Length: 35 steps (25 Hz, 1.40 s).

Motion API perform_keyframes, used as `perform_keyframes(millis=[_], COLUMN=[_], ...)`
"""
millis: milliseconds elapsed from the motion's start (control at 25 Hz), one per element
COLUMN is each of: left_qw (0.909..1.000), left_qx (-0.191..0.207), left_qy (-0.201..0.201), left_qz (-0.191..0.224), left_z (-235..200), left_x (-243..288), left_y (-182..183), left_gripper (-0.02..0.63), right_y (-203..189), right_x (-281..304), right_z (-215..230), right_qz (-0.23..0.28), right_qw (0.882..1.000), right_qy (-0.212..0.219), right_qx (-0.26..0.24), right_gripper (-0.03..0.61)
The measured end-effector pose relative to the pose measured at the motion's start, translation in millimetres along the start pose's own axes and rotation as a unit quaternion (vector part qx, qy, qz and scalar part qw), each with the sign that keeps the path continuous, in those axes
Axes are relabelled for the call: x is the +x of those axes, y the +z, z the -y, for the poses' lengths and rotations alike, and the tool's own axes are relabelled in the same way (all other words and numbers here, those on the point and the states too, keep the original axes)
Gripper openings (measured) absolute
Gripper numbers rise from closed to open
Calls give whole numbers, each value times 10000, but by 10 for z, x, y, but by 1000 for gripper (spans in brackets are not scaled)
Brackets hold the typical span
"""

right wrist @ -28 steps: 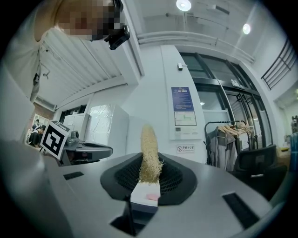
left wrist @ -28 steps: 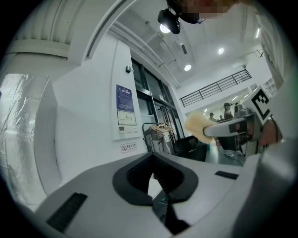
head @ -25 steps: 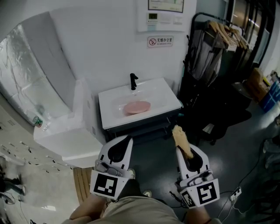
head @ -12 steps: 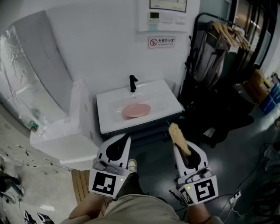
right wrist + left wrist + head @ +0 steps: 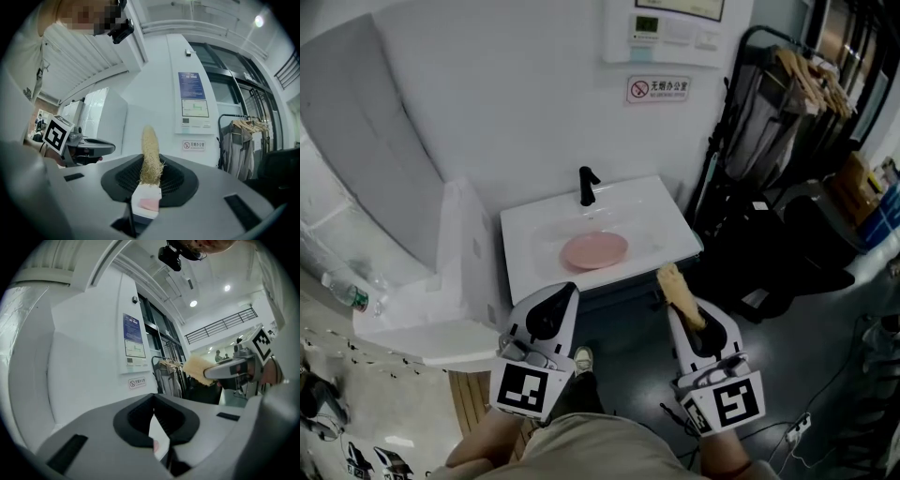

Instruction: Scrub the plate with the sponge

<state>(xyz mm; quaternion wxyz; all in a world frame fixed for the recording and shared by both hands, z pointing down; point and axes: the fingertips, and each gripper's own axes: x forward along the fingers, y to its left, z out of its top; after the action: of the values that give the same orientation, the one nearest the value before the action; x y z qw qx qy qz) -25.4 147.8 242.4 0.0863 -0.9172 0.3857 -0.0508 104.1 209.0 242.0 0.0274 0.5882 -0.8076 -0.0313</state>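
Observation:
A pink plate (image 5: 594, 250) lies in the white sink (image 5: 667, 223), below the black faucet (image 5: 588, 186). My right gripper (image 5: 674, 292) is shut on a yellow loofah sponge (image 5: 679, 292), which sticks out past the jaws toward the sink's front edge; the sponge (image 5: 150, 152) stands upright between the jaws. My left gripper (image 5: 566, 292) is shut and empty, level with the right one and short of the sink. In the left gripper view the sponge (image 5: 198, 370) shows at right. A strip of plate (image 5: 150, 204) shows through the right jaws' gap.
A dark clothes rack (image 5: 787, 103) with hanging garments stands right of the sink. A white box-like unit (image 5: 455, 272) sits at its left. A no-smoking sign (image 5: 656, 89) and a control panel (image 5: 675, 28) hang on the wall. Cables (image 5: 797, 427) lie on the floor.
Both grippers have moved toward the sink together, and the sink and plate now sit closer and lower in the head view. The sponge stays in the right gripper.

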Motion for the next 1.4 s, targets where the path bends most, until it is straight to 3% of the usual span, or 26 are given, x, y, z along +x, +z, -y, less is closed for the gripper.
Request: perform_keyframes(millis=[240, 520, 760, 1000, 1200, 1400], left_qw=[9998, 9990, 9986, 9975, 9967, 9945], left_qx=[-106, 42, -161, -218, -620, -646], left_qy=[39, 40, 37, 70, -34, 67], left_qz=[-164, -447, -495, -663, -516, -820], left_z=[-634, -1365, -1892, -2132, -2192, -2234], left_x=[481, 1026, 1365, 1518, 1614, 1721], left_y=[-182, -533, -755, -1013, -1050, -1258], left_gripper=[6, 6, 6, 5, 6, 6], right_y=[-31, -133, -250, -428, -556, -756], right_x=[789, 1768, 2432, 2805, 2973, 3088], right_z=[121, 205, 217, 226, 262, 325], right_qz=[-191, -414, -556, -714, -832, -1052], right_qw=[9998, 9990, 9982, 9967, 9951, 9915], right_qy=[79, 177, 232, 360, 468, 668], right_qx=[25, 41, 59, 141, 238, 369], right_gripper=[86, 86, 86, 86, 86, 86])
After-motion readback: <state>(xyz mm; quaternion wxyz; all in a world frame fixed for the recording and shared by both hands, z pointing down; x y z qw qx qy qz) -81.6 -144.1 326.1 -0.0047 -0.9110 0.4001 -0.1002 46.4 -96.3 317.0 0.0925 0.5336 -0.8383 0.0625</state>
